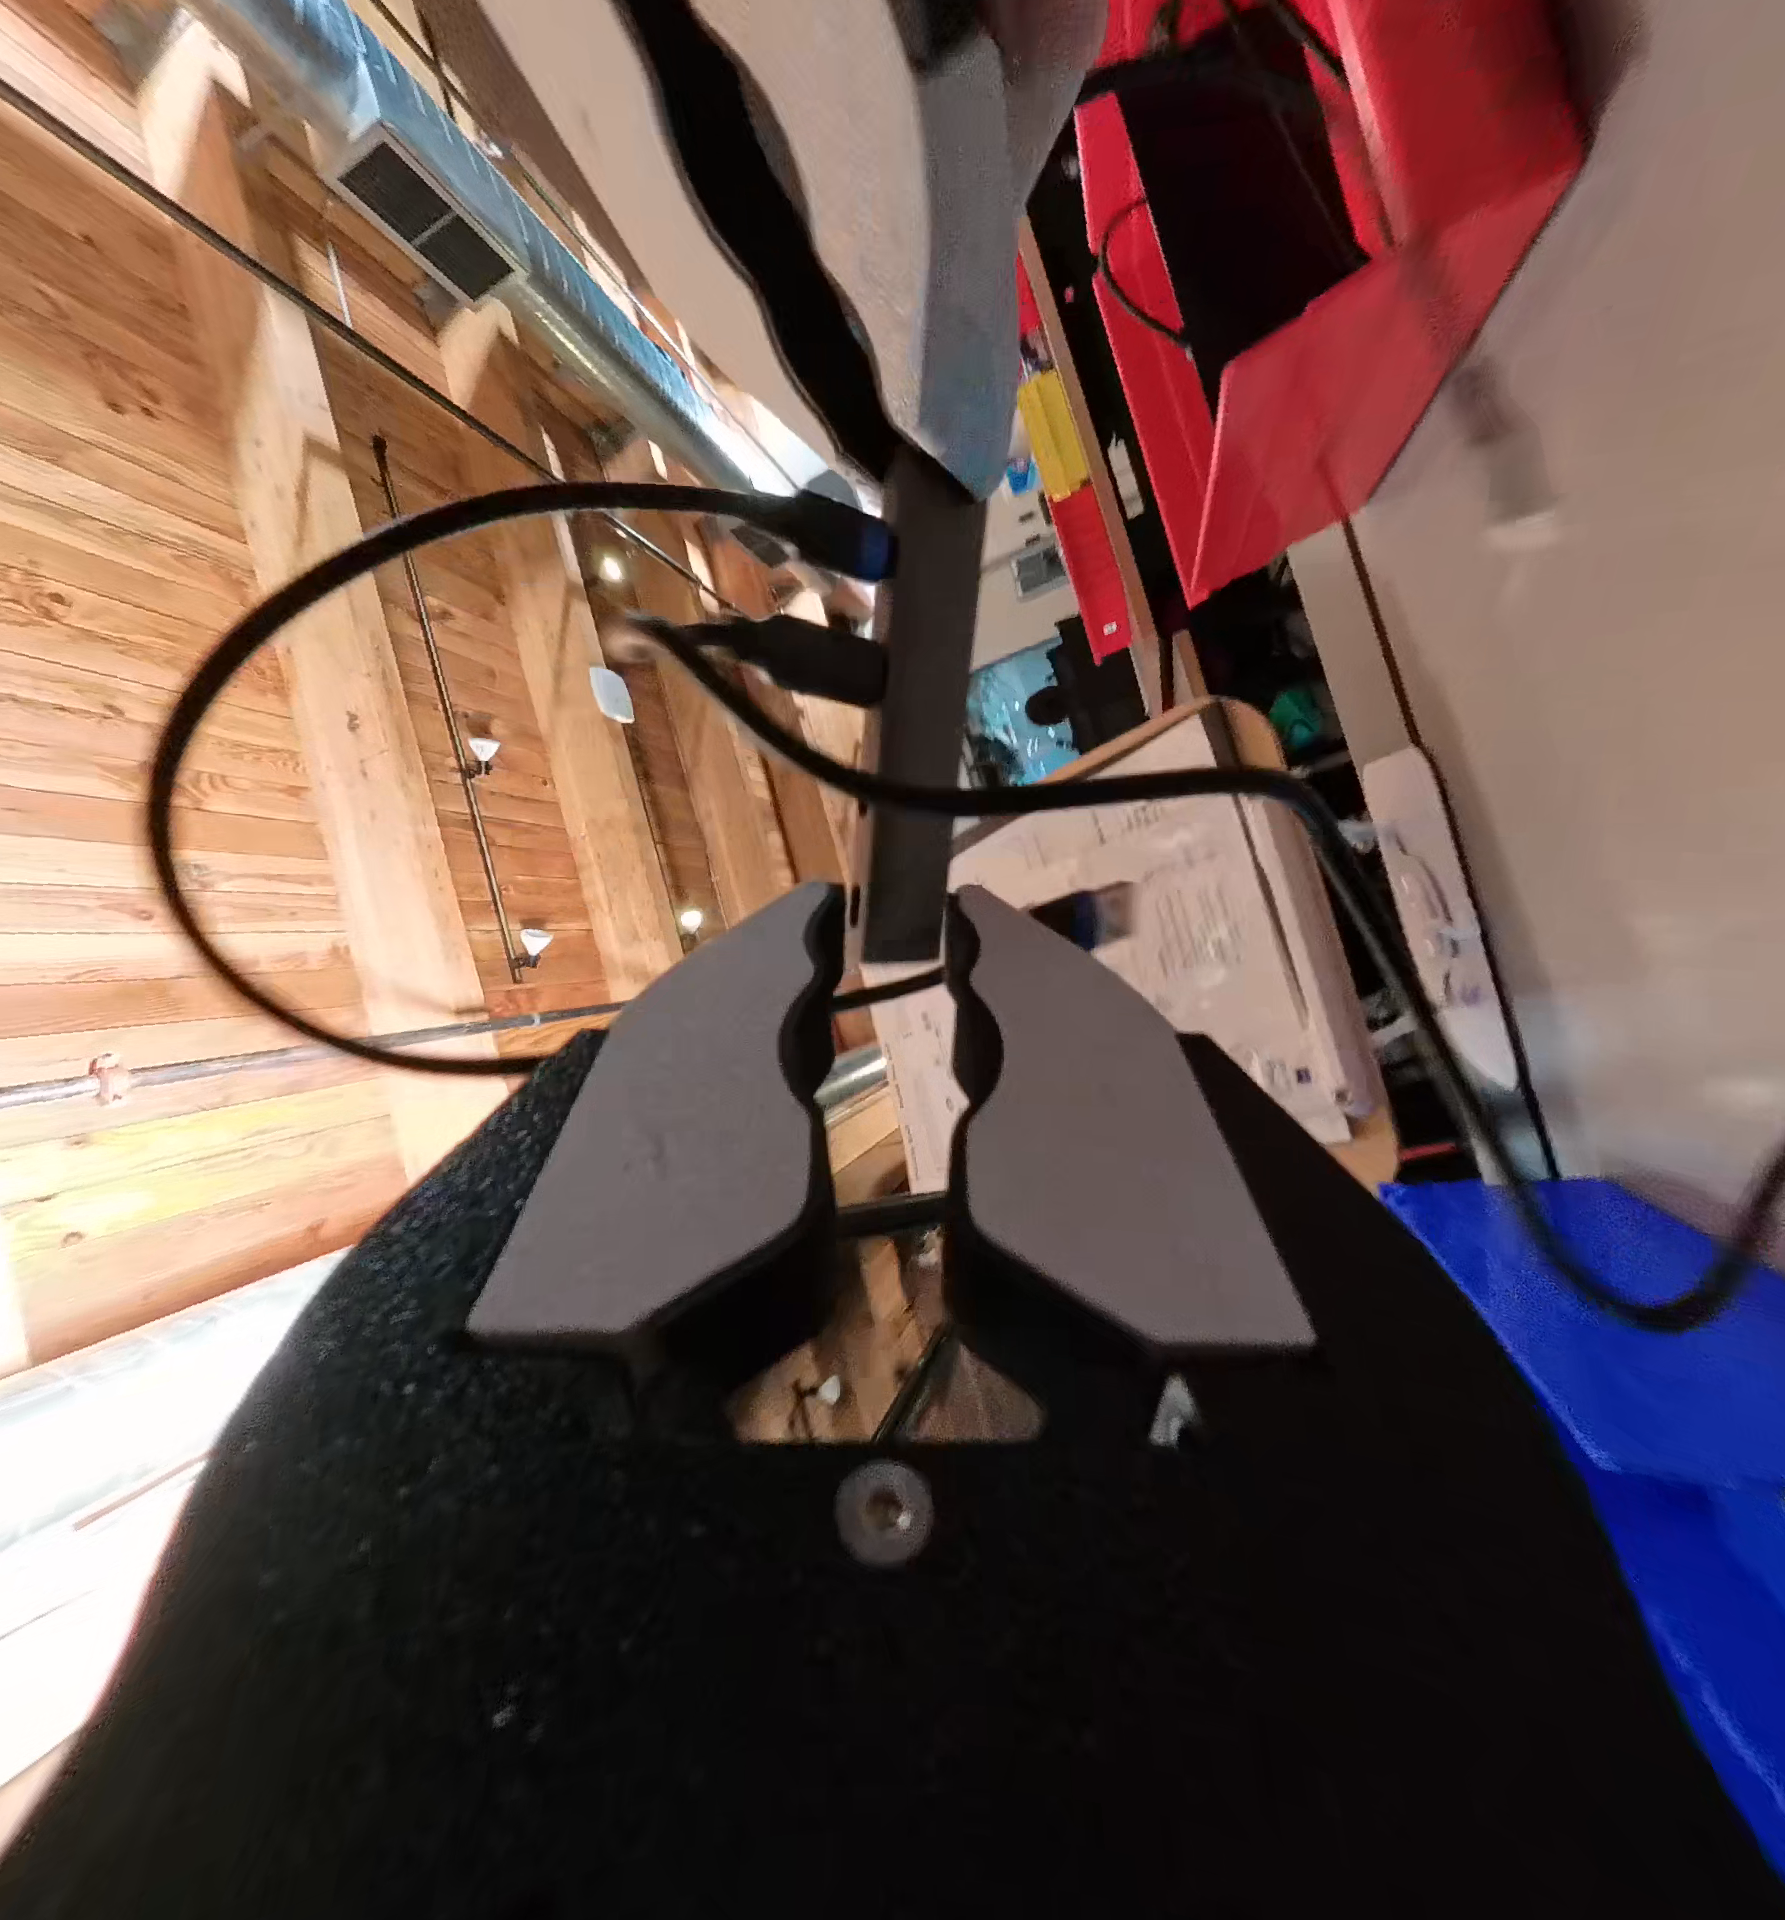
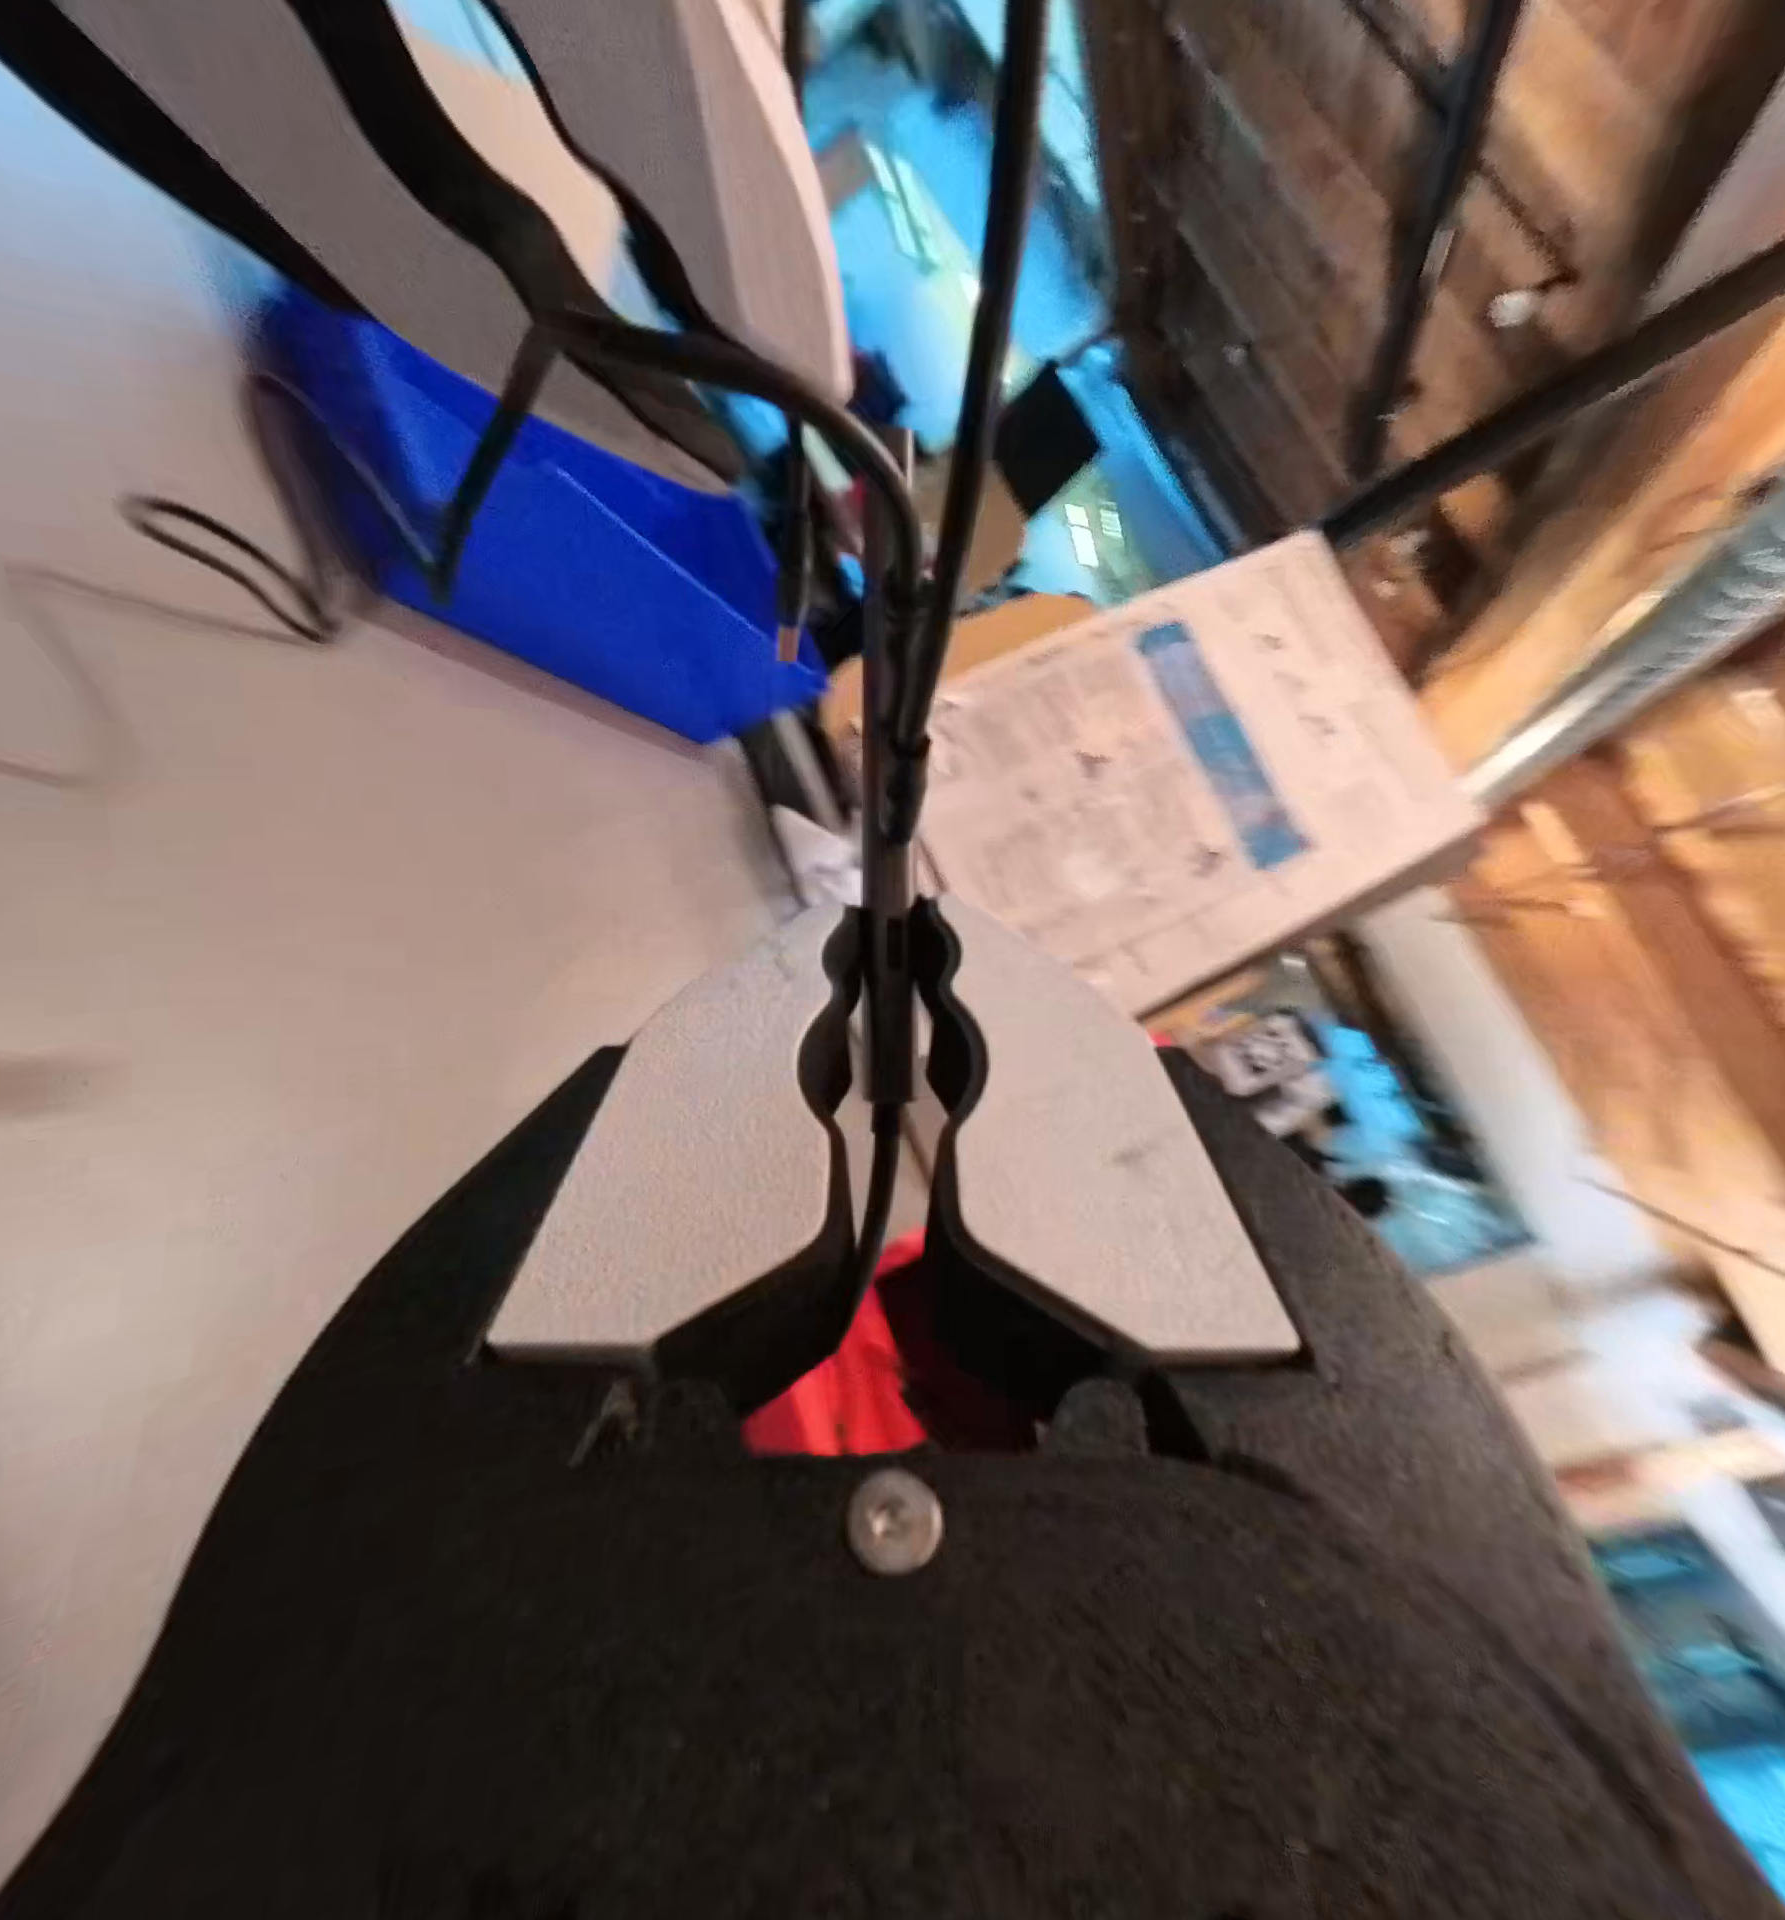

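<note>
A slim dark bar-shaped hub (image 1: 914,707) has two black plugs (image 1: 826,655) in its side and a looping black cable (image 1: 181,727). My left gripper (image 1: 896,920) is open a little. Its dark fingertips stand on either side of the hub's near end, with a thin gap showing. The right gripper's fingers (image 1: 961,312) hold the hub's far end. In the right wrist view my right gripper (image 2: 890,935) is shut on the hub (image 2: 883,831), seen edge-on, with cables (image 2: 981,364) running from it. The left gripper's fingers (image 2: 722,187) show beyond.
A blue bin (image 1: 1646,1403) and a red bin (image 1: 1335,364) stand on a white table (image 1: 1646,727). The blue bin (image 2: 576,540) also shows in the right wrist view, with a printed cardboard box (image 2: 1179,748) behind. Wooden walls and a metal duct (image 1: 514,239) surround.
</note>
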A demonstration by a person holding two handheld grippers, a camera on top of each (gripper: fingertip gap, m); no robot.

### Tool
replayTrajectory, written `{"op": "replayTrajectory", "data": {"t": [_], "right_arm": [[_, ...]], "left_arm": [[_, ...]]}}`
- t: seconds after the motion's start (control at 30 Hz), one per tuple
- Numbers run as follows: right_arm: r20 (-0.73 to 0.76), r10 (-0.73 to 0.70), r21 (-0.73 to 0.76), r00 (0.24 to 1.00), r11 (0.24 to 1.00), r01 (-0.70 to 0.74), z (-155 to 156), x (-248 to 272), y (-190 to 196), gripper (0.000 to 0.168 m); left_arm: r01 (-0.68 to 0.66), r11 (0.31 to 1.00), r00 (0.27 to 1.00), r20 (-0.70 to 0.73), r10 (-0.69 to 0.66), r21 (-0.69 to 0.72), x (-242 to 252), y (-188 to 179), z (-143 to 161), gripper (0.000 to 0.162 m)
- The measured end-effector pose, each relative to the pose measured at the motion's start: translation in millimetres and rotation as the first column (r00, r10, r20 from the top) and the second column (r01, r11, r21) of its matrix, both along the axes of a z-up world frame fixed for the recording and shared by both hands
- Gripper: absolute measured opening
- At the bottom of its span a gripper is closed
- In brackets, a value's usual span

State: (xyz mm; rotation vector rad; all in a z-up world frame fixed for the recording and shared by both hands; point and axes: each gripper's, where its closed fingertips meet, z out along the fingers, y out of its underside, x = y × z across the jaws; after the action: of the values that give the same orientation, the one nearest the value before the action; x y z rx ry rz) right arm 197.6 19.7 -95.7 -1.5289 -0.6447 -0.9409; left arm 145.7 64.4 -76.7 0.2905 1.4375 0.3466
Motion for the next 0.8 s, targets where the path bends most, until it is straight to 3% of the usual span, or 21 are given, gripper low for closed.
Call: {"op": "replayTrajectory", "data": {"t": [0.07, 0.17, 0.3, 0.4, 0.47, 0.5, 0.57, 0.6, 0.67, 0.8], "right_arm": [[0.104, -0.115, 0.129, 0.988, 0.986, 0.102, 19, 17, -15, 0.009], [0.094, -0.233, 0.311, 0.968, 0.93, 0.194, 45, 40, -43, 0.01], [-0.084, -0.228, 0.383, 0.97, 0.891, 0.243, 59, 63, -67, 0.01], [-0.155, -0.167, 0.362, 0.974, 0.908, 0.213, 60, 67, -69, 0.01], [-0.154, -0.176, 0.384, 0.972, 0.896, 0.223, 64, 70, -74, 0.01], [-0.176, -0.157, 0.371, 0.972, 0.904, 0.213, 63, 71, -74, 0.009], [-0.197, -0.152, 0.396, 0.968, 0.891, 0.221, 66, 75, -78, 0.009], [-0.199, -0.145, 0.404, 0.969, 0.889, 0.216, 66, 76, -79, 0.009], [-0.2, -0.128, 0.39, 0.971, 0.899, 0.199, 65, 74, -77, 0.009], [-0.207, -0.098, 0.381, 0.973, 0.908, 0.173, 67, 67, -73, 0.009]], "left_arm": [[0.045, 0.998, 0.997, -0.058, -0.048, -0.052, -8, -7, -5, 0.024], [0.094, 0.979, 0.99, -0.088, -0.112, -0.18, -23, -13, -4, 0.026], [0.122, 0.935, 0.989, -0.043, -0.145, -0.333, -40, -1, 8, 0.022], [0.034, 0.895, 0.999, -0.003, -0.039, -0.444, -45, 36, 11, 0.019], [-0.049, 0.821, 0.997, 0.018, 0.071, -0.569, -49, 75, 14, 0.019], [-0.107, 0.749, 0.992, -0.022, 0.122, -0.654, -50, 95, 8, 0.024], [-0.219, 0.589, 0.976, -0.169, 0.14, -0.778, -51, 125, -20, 0.038], [-0.262, 0.55, 0.964, -0.246, 0.104, -0.793, -51, 130, -39, 0.045], [-0.321, 0.575, 0.941, -0.323, 0.103, -0.752, -51, 142, -74, 0.057], [-0.491, 0.681, 0.87, -0.356, 0.343, -0.543, -35, 175, -125, 0.055]]}}
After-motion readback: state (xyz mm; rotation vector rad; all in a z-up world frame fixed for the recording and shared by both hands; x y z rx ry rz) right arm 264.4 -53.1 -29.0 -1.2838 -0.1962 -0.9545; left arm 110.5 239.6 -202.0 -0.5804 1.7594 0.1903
